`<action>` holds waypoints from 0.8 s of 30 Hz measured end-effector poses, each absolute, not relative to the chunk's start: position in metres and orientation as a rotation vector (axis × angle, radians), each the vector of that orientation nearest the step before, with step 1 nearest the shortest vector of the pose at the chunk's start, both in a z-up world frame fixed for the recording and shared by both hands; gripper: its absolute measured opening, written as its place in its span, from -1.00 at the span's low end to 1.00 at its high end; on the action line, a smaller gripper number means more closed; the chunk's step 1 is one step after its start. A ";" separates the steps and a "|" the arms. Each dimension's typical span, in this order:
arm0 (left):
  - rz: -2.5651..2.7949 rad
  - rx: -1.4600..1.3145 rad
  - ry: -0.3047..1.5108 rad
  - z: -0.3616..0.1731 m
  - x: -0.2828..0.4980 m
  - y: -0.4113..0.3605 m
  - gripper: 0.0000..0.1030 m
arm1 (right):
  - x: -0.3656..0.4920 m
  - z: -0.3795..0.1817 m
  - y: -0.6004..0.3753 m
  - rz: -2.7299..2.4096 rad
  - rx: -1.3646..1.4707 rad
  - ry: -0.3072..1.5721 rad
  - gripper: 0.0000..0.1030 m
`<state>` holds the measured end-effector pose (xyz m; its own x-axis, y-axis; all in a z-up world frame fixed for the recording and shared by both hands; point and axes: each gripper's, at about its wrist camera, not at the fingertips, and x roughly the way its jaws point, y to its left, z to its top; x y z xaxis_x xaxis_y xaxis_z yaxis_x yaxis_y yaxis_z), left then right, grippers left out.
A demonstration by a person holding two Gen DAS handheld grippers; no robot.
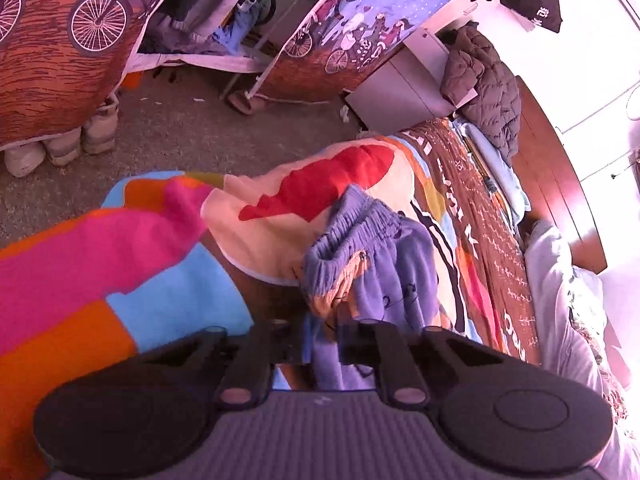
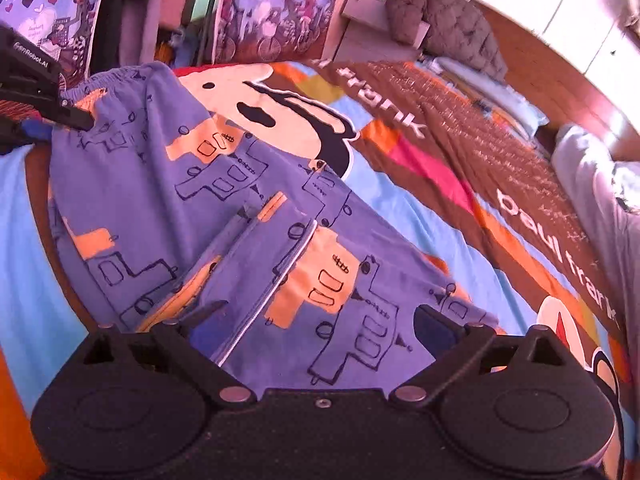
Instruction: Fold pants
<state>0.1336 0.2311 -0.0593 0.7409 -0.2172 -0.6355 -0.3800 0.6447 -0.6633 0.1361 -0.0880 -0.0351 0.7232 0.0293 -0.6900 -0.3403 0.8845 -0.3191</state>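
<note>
Purple pants [image 2: 200,208] with orange patches and dark line drawings lie spread over a colourful bed cover [image 2: 420,216]. Their gathered waistband [image 1: 360,220] bunches up near the bed's edge. My left gripper [image 1: 320,340] is shut on the pants fabric close to the waistband. In the right wrist view the left gripper [image 2: 76,120] shows at the upper left, pinching that same corner. My right gripper [image 2: 320,312] stands wide open just above the lower part of the pants, with cloth lying under the gap between its fingers [image 2: 216,308] and none of it pinched.
A grey puffer jacket [image 1: 480,88] lies at the head of the bed beside a white cabinet [image 1: 400,84]. Pale shoes [image 1: 80,140] stand on the floor under a bicycle-print curtain [image 1: 60,60]. Light cloth [image 2: 592,176] lies at the bed's right side.
</note>
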 end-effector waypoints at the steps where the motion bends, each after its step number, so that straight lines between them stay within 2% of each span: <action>1: 0.100 -0.873 0.745 -0.057 0.133 0.230 -0.87 | 0.137 -0.036 -0.087 0.205 -0.434 0.740 0.98; 4: 0.109 -0.785 0.712 -0.047 0.130 0.220 -0.90 | 0.138 -0.039 -0.092 0.206 -0.388 0.746 0.98; 12: 0.160 -0.280 0.608 -0.001 0.124 0.143 -0.91 | 0.145 -0.038 -0.111 0.239 -0.250 0.784 0.98; 19: 0.119 -0.054 0.535 0.037 0.120 0.081 -0.92 | 0.138 -0.016 -0.149 0.347 -0.025 0.741 0.95; 24: -0.014 0.124 0.470 0.066 0.110 0.021 -0.92 | 0.127 0.002 -0.185 0.378 -0.052 0.710 0.95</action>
<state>0.1098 0.0211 0.0662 0.8917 0.0152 -0.4523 0.0418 0.9924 0.1157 0.1273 -0.1854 0.0017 0.6938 0.3211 -0.6446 -0.3563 0.9309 0.0802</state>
